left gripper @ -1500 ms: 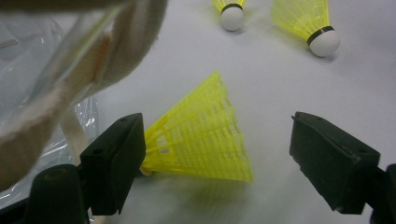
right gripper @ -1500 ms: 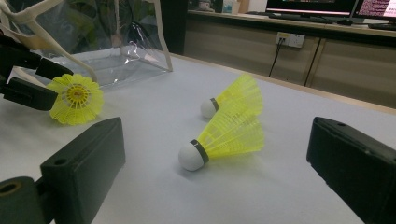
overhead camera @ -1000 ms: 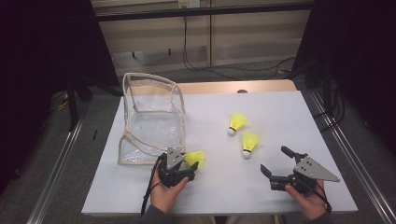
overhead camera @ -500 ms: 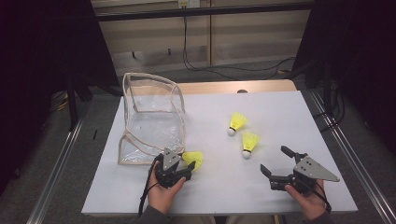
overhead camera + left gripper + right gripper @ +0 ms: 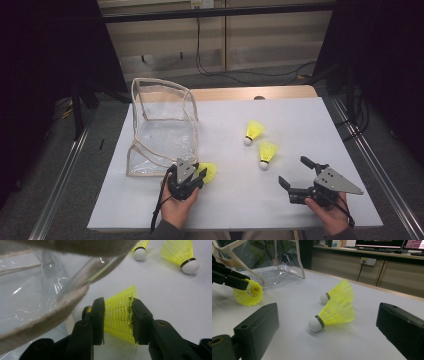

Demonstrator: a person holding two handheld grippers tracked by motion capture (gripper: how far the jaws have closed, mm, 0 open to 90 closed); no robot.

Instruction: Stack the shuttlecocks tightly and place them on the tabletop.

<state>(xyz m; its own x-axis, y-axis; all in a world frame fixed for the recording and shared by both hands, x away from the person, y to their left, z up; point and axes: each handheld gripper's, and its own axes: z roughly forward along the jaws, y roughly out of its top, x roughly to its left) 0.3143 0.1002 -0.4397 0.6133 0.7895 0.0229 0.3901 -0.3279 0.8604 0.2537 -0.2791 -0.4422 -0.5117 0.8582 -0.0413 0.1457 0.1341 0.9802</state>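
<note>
A yellow shuttlecock (image 5: 210, 171) lies on the white table beside the clear bag's front corner. My left gripper (image 5: 197, 172) has just been closing on it. In the left gripper view both black pads press the mesh skirt of this shuttlecock (image 5: 118, 315), and its cork end points towards the bag. Two more yellow shuttlecocks (image 5: 255, 131) (image 5: 267, 152) lie at centre right. My right gripper (image 5: 292, 170) rests open near the front right with nothing in it. In the right gripper view the nearer shuttlecock (image 5: 334, 313) lies ahead of its jaws.
A clear plastic bag with beige trim (image 5: 162, 125) stands open at the left of the white table top (image 5: 300, 115). Its rim (image 5: 50, 312) hangs close over the left gripper. Metal rails run along both table sides, and cables lie on the floor behind.
The left gripper's jaws have drawn in against the shuttlecock's skirt. Both hands and the other shuttlecocks have kept their places.
</note>
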